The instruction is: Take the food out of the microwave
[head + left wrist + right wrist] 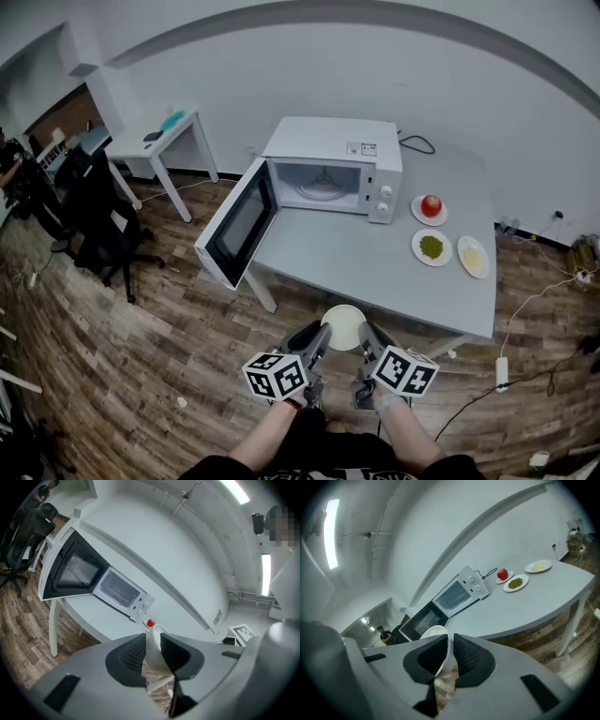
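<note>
While the left gripper (318, 342) and right gripper (368, 340) each pinch opposite rims of the white bowl (344, 327), it hangs before the table (375, 267); beyond, the microwave (330, 167) stands open.

Grey table (375, 262): microwave (333, 150), door open; beside it apple plate (417, 214), greens plate (415, 248), pale-food plate (472, 240)
</note>
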`<state>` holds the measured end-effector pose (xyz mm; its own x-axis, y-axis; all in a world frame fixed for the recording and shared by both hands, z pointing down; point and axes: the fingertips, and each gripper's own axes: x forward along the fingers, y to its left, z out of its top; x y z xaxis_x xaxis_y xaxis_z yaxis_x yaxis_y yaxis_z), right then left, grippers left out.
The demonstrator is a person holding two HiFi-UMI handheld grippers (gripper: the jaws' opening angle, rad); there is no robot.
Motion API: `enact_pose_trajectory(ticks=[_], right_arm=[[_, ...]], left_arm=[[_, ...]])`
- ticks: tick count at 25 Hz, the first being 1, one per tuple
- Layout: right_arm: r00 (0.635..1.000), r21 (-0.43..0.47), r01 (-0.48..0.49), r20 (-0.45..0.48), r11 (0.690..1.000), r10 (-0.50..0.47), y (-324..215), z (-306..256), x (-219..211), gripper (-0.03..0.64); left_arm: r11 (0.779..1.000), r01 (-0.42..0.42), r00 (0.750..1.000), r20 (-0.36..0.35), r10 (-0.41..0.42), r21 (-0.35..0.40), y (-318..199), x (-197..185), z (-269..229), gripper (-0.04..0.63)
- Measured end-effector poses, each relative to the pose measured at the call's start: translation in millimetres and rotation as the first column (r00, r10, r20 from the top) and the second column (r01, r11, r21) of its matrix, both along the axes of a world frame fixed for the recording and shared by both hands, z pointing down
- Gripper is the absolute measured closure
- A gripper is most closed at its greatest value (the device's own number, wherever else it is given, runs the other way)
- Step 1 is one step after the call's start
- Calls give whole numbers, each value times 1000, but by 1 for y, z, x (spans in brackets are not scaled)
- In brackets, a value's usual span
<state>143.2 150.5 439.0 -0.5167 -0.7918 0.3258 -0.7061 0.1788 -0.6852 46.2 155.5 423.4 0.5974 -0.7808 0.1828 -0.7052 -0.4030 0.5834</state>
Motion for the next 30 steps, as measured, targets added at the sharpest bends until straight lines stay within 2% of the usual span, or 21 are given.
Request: enact_pose_trajectory(ticks=[13, 30], right_arm=[[1000, 6, 27, 4, 1000, -27, 29, 0, 6, 566], [999, -16, 30, 15, 999, -30, 17, 9, 8, 566]], left_arm=[[1000, 20, 1000, 19, -20, -6, 32, 6, 1, 499], [999, 13, 999, 31, -12, -30, 19, 9, 8, 499]])
